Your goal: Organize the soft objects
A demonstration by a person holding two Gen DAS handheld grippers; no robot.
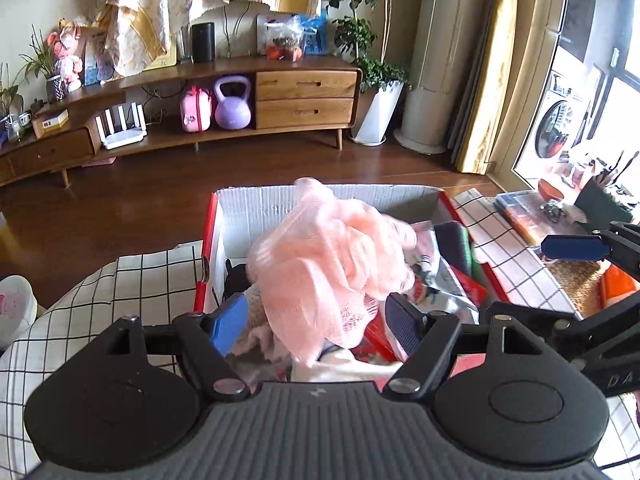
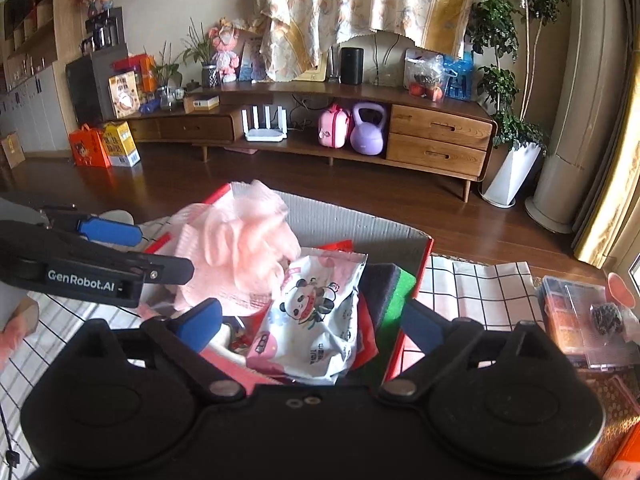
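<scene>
A pink mesh bath pouf [image 1: 332, 264] lies on top of the soft things in a red-and-white cardboard box [image 1: 256, 204]. My left gripper [image 1: 318, 322] is open, its blue pads on either side of the pouf's near end, not pinching it. In the right wrist view the pouf [image 2: 236, 252] sits at the box's left, beside a panda-print pouch [image 2: 316, 320] and a green-and-black sponge [image 2: 390, 300]. My right gripper [image 2: 310, 328] is open and empty, just above the pouch inside the box [image 2: 420, 280].
The box stands on a checked white cloth [image 1: 120, 292]. A clear organiser case [image 2: 580, 320] lies to the right. Beyond are the wooden floor [image 1: 140, 208] and a low TV cabinet [image 1: 304, 96]. The left gripper also shows in the right wrist view [image 2: 108, 232].
</scene>
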